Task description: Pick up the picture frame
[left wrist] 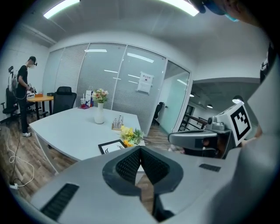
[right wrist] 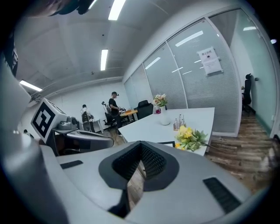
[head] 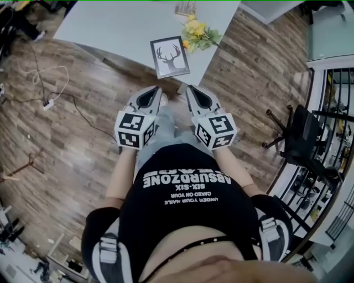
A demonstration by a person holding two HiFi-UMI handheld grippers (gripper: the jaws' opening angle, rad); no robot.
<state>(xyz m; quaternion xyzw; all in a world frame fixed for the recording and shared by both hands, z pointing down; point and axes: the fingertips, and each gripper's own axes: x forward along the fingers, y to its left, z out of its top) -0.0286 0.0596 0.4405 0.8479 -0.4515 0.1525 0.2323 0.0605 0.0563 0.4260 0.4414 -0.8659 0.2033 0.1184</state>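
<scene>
The picture frame (head: 169, 56), black-edged with a deer-antler print, lies flat near the front edge of the white table (head: 121, 25). In the left gripper view the picture frame (left wrist: 111, 146) shows just past the jaw tips. The right gripper view shows only a dark sliver of the picture frame (right wrist: 168, 143). My left gripper (head: 156, 91) and right gripper (head: 191, 89) are side by side in front of my body, short of the table. Both point toward the frame, with jaws closed and nothing between them.
A bunch of yellow flowers (head: 198, 34) lies to the right of the frame. A white vase (left wrist: 99, 113) and a small stand (head: 185, 8) sit farther back on the table. An office chair (head: 301, 138) stands at right. A cable with a power strip (head: 48, 102) lies on the wooden floor at left.
</scene>
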